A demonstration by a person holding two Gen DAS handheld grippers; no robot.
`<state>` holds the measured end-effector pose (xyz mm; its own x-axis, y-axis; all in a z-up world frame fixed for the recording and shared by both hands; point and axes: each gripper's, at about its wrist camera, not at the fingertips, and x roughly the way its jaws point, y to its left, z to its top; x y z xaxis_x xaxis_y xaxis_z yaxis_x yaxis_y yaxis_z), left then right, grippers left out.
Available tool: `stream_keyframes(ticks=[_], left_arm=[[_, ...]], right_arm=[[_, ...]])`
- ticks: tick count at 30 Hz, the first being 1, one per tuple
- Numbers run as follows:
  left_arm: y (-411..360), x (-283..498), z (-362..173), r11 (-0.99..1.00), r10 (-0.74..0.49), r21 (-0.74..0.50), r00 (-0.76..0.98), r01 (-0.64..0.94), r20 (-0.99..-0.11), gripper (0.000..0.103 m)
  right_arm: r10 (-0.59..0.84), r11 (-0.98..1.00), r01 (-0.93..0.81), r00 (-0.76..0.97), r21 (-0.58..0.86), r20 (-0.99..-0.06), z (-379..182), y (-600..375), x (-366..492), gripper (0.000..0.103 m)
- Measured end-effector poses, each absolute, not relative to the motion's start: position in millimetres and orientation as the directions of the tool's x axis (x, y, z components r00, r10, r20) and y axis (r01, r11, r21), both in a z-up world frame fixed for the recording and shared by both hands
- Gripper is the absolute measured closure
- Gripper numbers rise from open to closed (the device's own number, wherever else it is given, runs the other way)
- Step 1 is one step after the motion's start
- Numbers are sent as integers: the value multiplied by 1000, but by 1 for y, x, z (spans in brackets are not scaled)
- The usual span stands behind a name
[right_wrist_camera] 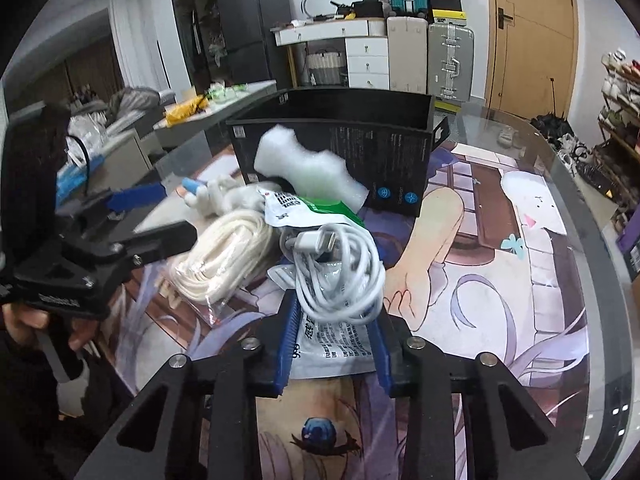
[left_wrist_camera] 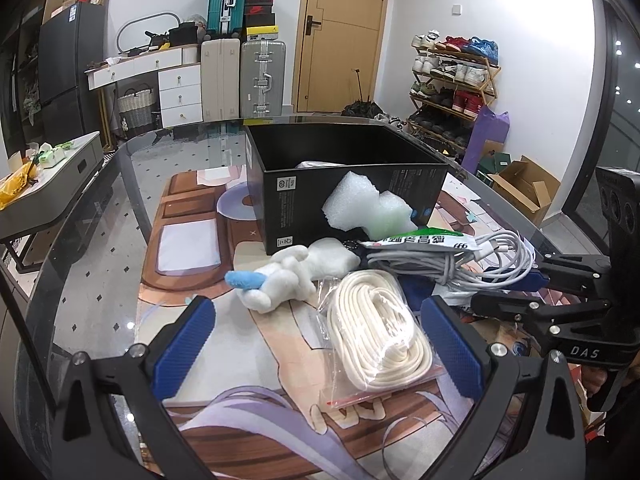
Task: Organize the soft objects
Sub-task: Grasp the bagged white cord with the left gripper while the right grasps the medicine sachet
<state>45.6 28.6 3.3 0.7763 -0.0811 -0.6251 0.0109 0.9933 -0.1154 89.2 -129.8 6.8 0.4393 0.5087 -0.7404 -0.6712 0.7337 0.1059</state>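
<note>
My left gripper [left_wrist_camera: 320,344] stands open, its blue pads [left_wrist_camera: 188,340] either side of a clear bag of coiled white rope [left_wrist_camera: 376,332] without touching it. A white plush toy [left_wrist_camera: 280,276] with a blue end lies just beyond, on the printed mat. My right gripper [right_wrist_camera: 336,336] is shut on a bundle of white charging cable [right_wrist_camera: 340,276], with a white printed sachet [right_wrist_camera: 340,344] under the coil. A green and white sachet [right_wrist_camera: 312,208] and a white foam block [right_wrist_camera: 308,168] lean against the open black box [right_wrist_camera: 360,136]. The right gripper [left_wrist_camera: 536,276] comes in from the right in the left wrist view.
The objects lie on a printed mat [left_wrist_camera: 188,248] over a glass table [left_wrist_camera: 100,248] with a curved edge. A hand [right_wrist_camera: 36,320] holds the left gripper's handle. Beyond the table stand suitcases [left_wrist_camera: 260,76], a shoe rack [left_wrist_camera: 452,80] and a cardboard box [left_wrist_camera: 524,188].
</note>
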Motion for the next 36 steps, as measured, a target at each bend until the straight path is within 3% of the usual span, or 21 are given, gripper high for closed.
stream_keyframes(ticks=[3, 11, 24, 26, 30, 36], left_arm=[[29, 46, 4, 993, -80, -114, 776, 11, -625, 0], [28, 47, 1, 994, -77, -104, 770, 14, -633, 0], [-1, 68, -14, 994, -108, -77, 658, 76, -745, 2], [-2, 67, -15, 993, -115, -79, 654, 84, -748, 10], [-4, 67, -18, 993, -120, -76, 636, 96, -763, 31], [-6, 64, -16, 990, -136, -78, 638, 117, -758, 51]], right_arm=[[551, 721, -671, 404, 173, -730, 9, -135, 90, 71], [571, 703, -688, 395, 181, -720, 11, -138, 80, 71], [550, 733, -662, 439, 158, -710, 22, -161, 74, 71], [558, 729, -666, 443, 159, -702, 26, -162, 71, 81], [544, 732, -668, 454, 134, -706, 28, -161, 68, 81], [501, 729, -679, 442, 87, -744, 19, -158, 64, 76]])
